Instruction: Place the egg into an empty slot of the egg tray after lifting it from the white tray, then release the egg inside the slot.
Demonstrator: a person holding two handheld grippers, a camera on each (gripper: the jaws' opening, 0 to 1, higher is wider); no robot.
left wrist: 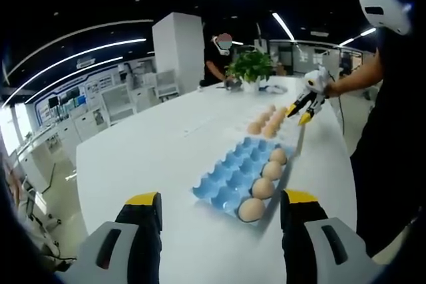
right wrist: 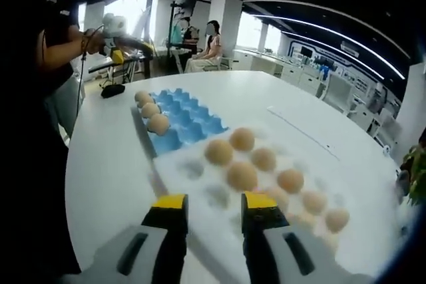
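Table (left wrist: 153,151): egg tray (left wrist: 233,171) and white tray (right wrist: 200,184) end to end.
Egg tray: eggs (left wrist: 263,187) along one edge.
White tray: loose eggs (right wrist: 241,175).

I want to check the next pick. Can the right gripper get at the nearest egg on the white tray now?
Probably yes. The right gripper has open jaws above the white tray, and the nearest egg lies just ahead with nothing between.

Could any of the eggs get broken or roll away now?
Maybe. The right gripper hovers open over the white tray, where eggs sit close together, so its jaws might bump a neighbouring egg. The blue egg tray has eggs in only one row, and it lies near the table edge, so knocking it could be trouble.
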